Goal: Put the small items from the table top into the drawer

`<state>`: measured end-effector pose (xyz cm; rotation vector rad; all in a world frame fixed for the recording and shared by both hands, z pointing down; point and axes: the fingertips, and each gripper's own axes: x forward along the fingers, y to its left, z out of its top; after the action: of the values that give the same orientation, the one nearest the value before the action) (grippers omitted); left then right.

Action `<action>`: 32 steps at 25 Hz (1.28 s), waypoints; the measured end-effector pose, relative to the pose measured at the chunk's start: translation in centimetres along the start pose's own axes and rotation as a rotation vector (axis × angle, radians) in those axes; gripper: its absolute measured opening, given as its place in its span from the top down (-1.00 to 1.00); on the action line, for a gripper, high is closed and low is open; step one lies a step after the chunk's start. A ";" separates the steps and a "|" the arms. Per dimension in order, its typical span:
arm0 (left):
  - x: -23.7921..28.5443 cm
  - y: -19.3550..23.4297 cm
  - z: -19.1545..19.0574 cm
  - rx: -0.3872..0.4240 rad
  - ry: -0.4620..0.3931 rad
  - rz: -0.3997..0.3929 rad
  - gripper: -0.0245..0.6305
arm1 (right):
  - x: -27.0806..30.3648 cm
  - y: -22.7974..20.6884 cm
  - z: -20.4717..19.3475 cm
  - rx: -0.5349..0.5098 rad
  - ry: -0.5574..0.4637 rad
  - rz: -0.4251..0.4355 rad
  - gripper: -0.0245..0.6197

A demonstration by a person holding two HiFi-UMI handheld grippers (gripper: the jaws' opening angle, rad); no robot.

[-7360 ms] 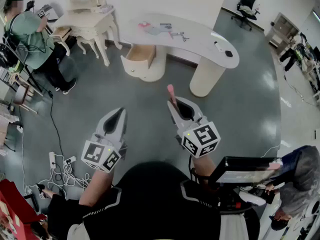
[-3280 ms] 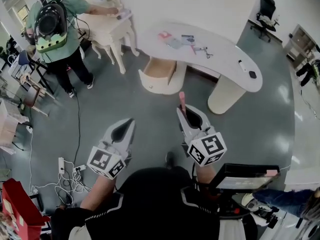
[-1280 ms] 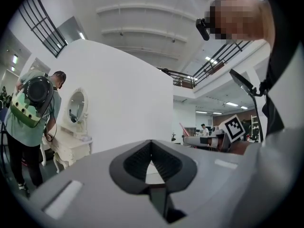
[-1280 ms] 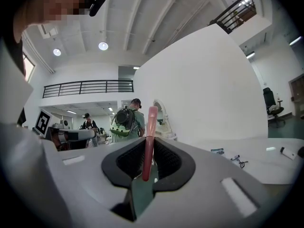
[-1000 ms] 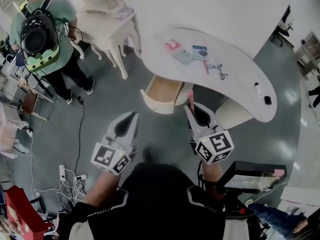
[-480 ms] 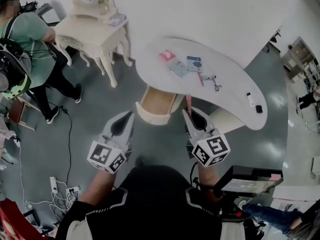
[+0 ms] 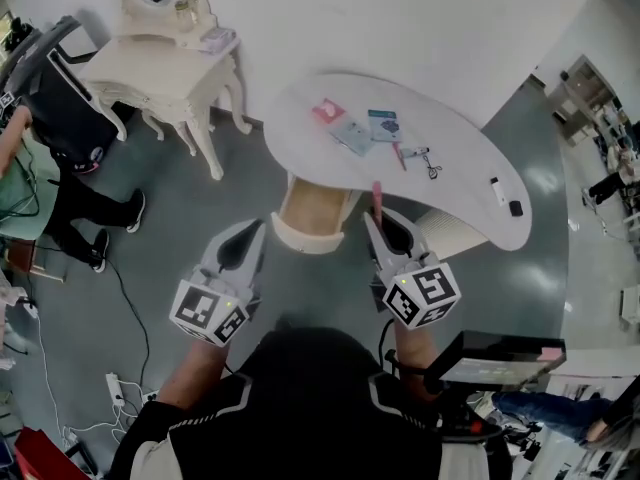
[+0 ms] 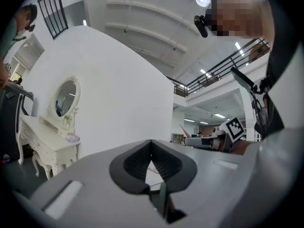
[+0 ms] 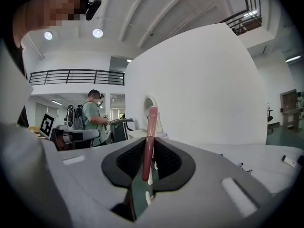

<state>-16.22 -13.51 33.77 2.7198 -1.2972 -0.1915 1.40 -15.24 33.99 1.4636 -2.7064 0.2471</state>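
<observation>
My right gripper [image 7: 371, 218] is shut on a thin pink stick [image 7: 377, 194], which pokes out past its tips toward the white curved table [image 7: 470, 148]. In the right gripper view the pink stick [image 9: 151, 122] stands upright between the jaws. My left gripper [image 7: 259, 226] is shut and holds nothing; its jaw tips meet in the left gripper view [image 8: 151, 143]. An open drawer [image 7: 300, 239] with a wooden inside hangs under the table, just beyond both grippers. On the table top lie a pink item [image 7: 325, 110], a grey card [image 7: 352, 136], a blue card [image 7: 383, 124], a red pen [image 7: 399, 155] and a small metal item [image 7: 428, 164].
A white item [image 7: 497, 190] and a black one [image 7: 515, 208] lie at the table's right end. A cream dressing table [image 7: 160, 60] with a mirror stands at the back left, with a person [image 7: 55, 108] beside it. A dark screen [image 7: 500, 351] is at the lower right.
The table and the open drawer have come closer and both grippers have advanced toward them. The right gripper still holds the pink stick. The person at the left has shifted toward the picture's edge.
</observation>
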 end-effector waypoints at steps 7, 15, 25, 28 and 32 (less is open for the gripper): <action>1.1 2.2 -0.2 -0.015 -0.003 -0.040 0.93 | 1.0 -0.2 0.2 -0.007 -0.001 -0.053 0.77; 4.6 2.3 -1.4 -0.025 0.016 -0.047 0.93 | 2.2 -3.3 -0.1 -0.002 0.016 -0.033 0.77; 10.8 2.5 -0.6 0.008 0.047 -0.012 0.93 | 5.7 -9.8 0.9 0.022 -0.004 0.022 0.77; 12.7 2.7 -1.0 0.006 0.065 -0.003 0.93 | 6.8 -11.4 1.3 0.022 -0.011 0.038 0.77; 15.4 3.1 -1.0 0.026 0.072 0.021 0.93 | 8.6 -13.3 1.8 0.014 -0.015 0.076 0.77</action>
<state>-8.81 -27.36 34.36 2.7063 -1.3176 -0.0738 7.80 -29.77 34.84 1.3731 -2.7814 0.2593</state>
